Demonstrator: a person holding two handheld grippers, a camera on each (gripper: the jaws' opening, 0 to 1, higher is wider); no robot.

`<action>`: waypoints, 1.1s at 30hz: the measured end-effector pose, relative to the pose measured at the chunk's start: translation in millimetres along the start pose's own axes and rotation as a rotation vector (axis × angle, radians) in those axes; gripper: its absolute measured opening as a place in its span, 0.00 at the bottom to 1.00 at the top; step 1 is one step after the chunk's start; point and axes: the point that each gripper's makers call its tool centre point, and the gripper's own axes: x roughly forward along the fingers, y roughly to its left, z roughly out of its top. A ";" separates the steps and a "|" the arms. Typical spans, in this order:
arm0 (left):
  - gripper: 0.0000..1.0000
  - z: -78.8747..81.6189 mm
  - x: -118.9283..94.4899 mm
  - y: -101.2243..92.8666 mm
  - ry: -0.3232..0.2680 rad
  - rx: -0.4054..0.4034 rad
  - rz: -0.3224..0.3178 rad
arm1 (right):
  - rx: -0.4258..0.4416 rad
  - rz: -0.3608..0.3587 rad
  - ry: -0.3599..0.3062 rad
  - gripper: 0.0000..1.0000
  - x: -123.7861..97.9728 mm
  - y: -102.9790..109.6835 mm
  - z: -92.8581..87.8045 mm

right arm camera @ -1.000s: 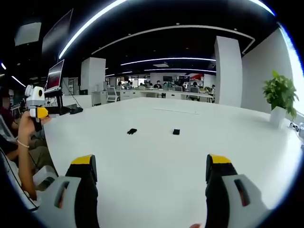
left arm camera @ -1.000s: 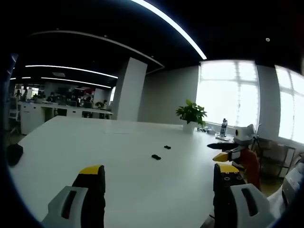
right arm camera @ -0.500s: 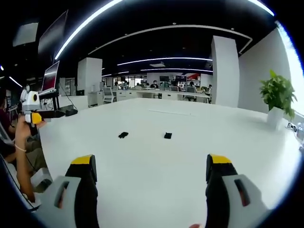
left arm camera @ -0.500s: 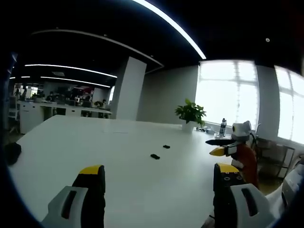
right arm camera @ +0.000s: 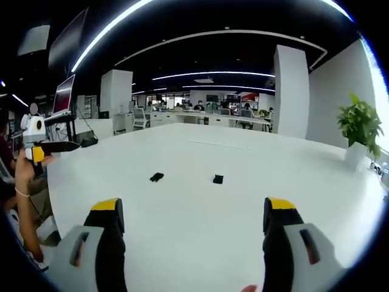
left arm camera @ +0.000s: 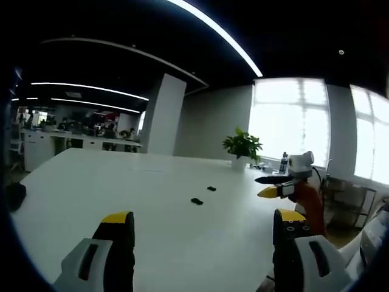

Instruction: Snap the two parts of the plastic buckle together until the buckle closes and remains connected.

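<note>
Right gripper view carries a monitor (right arm camera: 63,97) on a stand and my own hand (right arm camera: 24,176) raising the left gripper (right arm camera: 51,147); left gripper view carries bright windows (left arm camera: 290,125) and a potted plant (left arm camera: 242,148). Both buckle halves, one (right arm camera: 157,177) and the other (right arm camera: 218,179), lie apart on the white table (right arm camera: 200,213). My right gripper (right arm camera: 194,222) hovers low, released and empty, as does the left.

No legible text, labels, brands or numbers in either view. The monitor (right arm camera: 64,96) at far left of the right gripper view shows a lit screen, possibly with content, but it's too small and blurred to read.
</note>
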 end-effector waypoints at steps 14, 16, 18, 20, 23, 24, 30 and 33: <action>0.96 -1.6 3.2 -2.8 0.009 0.000 -0.006 | 0.012 -0.022 -0.002 0.95 19.3 -14.8 3.8; 0.96 -2.0 3.4 -2.5 0.011 0.000 -0.005 | 0.017 -0.023 -0.002 0.95 21.1 -15.9 1.8; 0.96 -2.4 3.3 -2.2 0.013 0.000 -0.003 | 0.020 -0.033 0.002 0.94 22.1 -18.6 -1.5; 0.96 -2.3 3.1 -1.5 0.014 0.000 -0.001 | 0.023 -0.046 0.009 0.94 22.9 -22.1 -5.0; 0.96 -2.4 3.1 -1.1 0.015 -0.001 0.001 | 0.022 -0.061 0.021 0.94 23.5 -26.5 -9.3; 0.96 -2.3 3.1 -1.0 0.015 -0.001 0.001 | 0.022 -0.062 0.020 0.94 23.5 -27.2 -9.7; 0.96 -3.3 4.4 -2.2 0.018 -0.002 -0.002 | 0.024 -0.062 0.006 0.94 26.2 -29.5 -9.3; 0.96 -3.6 4.6 -2.8 0.020 0.000 -0.002 | 0.024 -0.063 0.008 0.94 28.2 -31.0 -10.7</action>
